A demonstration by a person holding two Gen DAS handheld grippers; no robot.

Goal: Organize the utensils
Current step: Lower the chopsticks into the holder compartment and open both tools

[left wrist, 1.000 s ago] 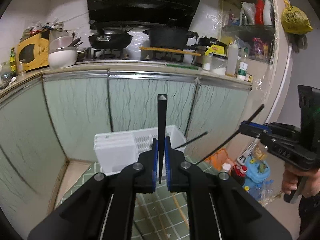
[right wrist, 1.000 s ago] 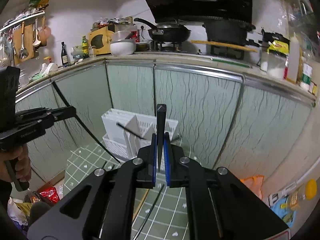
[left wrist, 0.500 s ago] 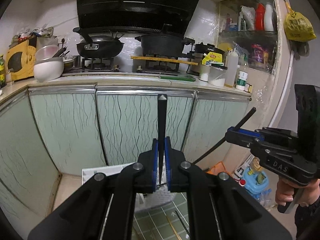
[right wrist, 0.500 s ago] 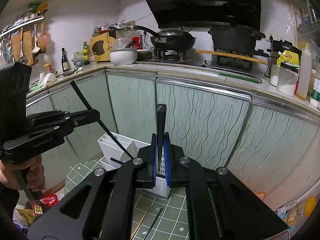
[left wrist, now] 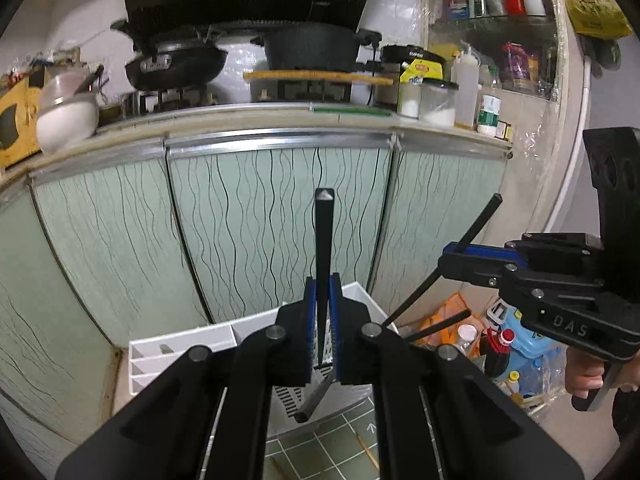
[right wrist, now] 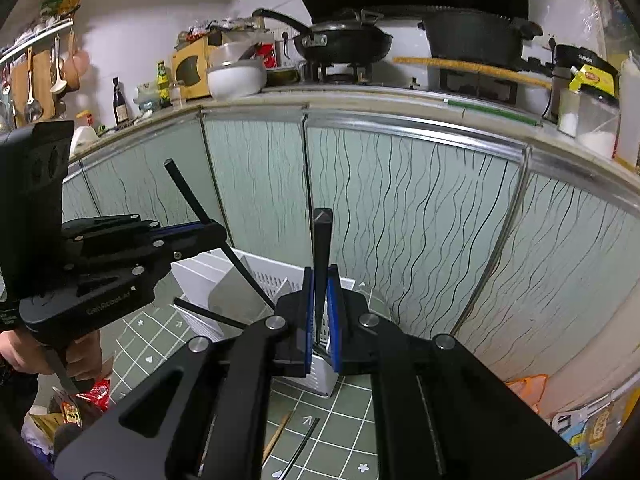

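"DAS" is read in pale raised letters on the black body of the right gripper (left wrist: pixel 460 258), seen from the left wrist view. On the left gripper (right wrist: pixel 212 234), in the right wrist view, a moulded word is seen on the body; it looks like "GenRobot", with a smaller ending too faint to be made out. "SUPOR" is read in light letters on the black cooker lid (left wrist: pixel 412 54) at the back of the counter. Dark characters are printed on the yellow bag (left wrist: pixel 596 4), too small to be read. Print on the yellow box (right wrist: pixel 594 77) is blurred.
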